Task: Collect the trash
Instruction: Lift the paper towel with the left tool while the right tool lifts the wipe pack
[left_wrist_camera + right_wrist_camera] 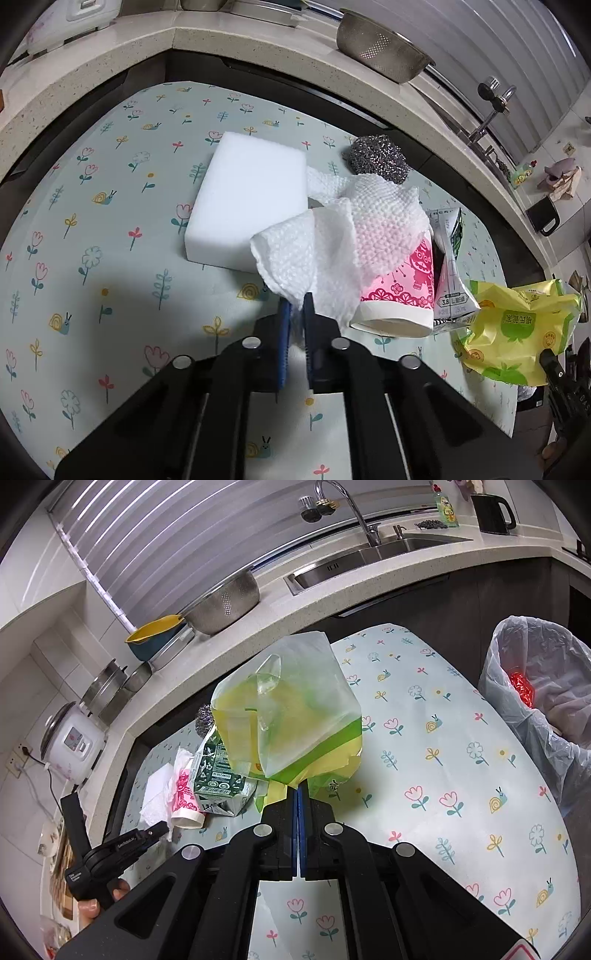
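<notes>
L gripper (295, 306) pinched shut on near corner of crumpled paper towel (343, 236), which drapes over tipped pink paper cup (402, 291) by milk carton (452, 266) on floral tablecloth (110, 221); R gripper (297, 794) clamped on edge of yellow-green snack bag (288, 716), held off table, lined bin (532, 686) off to its right past table edge. Lift towel straight up & slow so cup doesn't drag or roll w/ it, keep pinch firm since only a corner's caught. Swing bag over bin mouth before letting go, not at rim.
</notes>
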Motion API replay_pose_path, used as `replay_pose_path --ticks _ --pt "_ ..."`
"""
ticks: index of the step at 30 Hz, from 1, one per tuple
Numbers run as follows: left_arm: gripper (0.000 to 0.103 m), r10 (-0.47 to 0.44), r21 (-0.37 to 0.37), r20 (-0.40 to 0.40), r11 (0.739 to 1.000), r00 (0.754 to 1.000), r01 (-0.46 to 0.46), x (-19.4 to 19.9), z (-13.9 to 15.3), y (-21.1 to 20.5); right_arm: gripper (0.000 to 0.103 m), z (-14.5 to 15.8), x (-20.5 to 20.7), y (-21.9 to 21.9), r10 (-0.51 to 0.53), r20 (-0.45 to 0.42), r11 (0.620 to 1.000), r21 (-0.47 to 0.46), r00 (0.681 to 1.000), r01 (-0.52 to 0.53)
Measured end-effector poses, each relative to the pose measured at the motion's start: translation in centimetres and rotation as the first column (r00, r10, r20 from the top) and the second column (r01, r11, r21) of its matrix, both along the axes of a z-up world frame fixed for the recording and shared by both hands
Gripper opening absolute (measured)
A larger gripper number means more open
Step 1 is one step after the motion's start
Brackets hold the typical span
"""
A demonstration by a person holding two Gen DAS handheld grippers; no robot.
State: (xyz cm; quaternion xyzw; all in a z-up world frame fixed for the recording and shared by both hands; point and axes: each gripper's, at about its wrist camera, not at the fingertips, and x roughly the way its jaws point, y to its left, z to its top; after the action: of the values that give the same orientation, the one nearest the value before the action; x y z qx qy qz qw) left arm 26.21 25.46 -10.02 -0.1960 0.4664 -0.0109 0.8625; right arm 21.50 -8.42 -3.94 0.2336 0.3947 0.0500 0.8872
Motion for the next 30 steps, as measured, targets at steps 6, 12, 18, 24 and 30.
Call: replay_pose_path --ticks 6,12,18,24,30 --pt "0.003 -0.025 0.044 0.087 0.999 0.996 0.022 -1.7 3.3 -1.3 0.002 1.3 -0.8 -0.2 -0.002 0.024 1.0 0.003 1.0 0.002" --pt "0.003 -0.069 0.051 0.173 0.997 0.983 0.061 -3.3 8.2 -3.2 0.001 3.5 -2.2 -0.6 -0.01 0.068 1.0 0.012 0.998 0.009" --pt "0.003 -0.147 0.088 0.25 0.988 0.957 0.129 -5.0 12.7 -7.4 0.002 5.6 -3.8 -1.1 -0.018 0.103 1.0 0.021 0.994 0.016" --pt "0.003 -0.231 0.118 0.293 0.972 0.928 0.205 -6.7 15.5 -11.9 0.002 7.0 -6.0 -2.0 -0.021 0.125 0.999 0.028 0.992 0.018" --pt "0.003 -0.305 0.125 0.315 0.952 0.899 0.279 -8.2 17.0 -16.1 0.002 8.4 -7.8 -3.6 -0.03 0.151 0.999 0.027 0.988 0.026"
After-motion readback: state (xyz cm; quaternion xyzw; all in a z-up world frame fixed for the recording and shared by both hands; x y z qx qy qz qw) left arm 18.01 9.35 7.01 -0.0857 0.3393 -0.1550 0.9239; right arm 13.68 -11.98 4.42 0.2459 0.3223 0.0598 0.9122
